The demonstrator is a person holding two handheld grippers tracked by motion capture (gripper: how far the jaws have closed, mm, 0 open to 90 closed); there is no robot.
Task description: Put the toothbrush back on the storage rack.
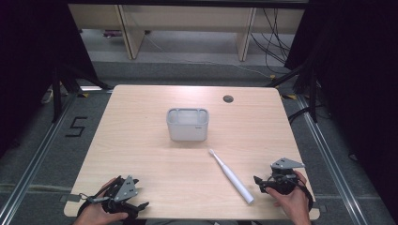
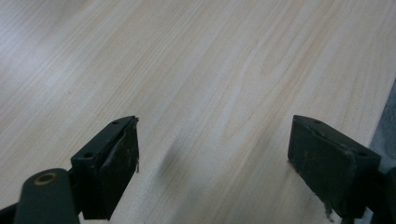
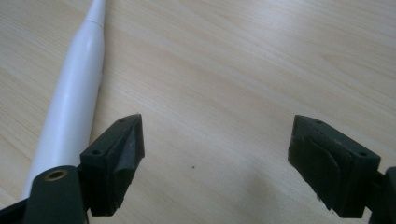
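A white electric toothbrush (image 1: 231,176) lies flat on the wooden table (image 1: 141,140), its head toward a grey holder box (image 1: 187,124) at the table's middle. My right gripper (image 1: 261,183) rests near the front right corner, just right of the toothbrush's handle end, jaws wide apart with nothing between them. In the right gripper view the toothbrush handle (image 3: 72,102) runs along the outside of the left jaw while my right gripper (image 3: 215,158) stands over bare wood. My left gripper (image 1: 136,206) sits at the front left, open. The left gripper (image 2: 212,158) has bare tabletop between its jaws.
A round cable hole (image 1: 228,99) sits in the table's far right part. Beyond the table are a grey floor, wooden furniture legs and loose cables. A "5" is marked on the floor (image 1: 76,126) at the left. Dark curtains flank both sides.
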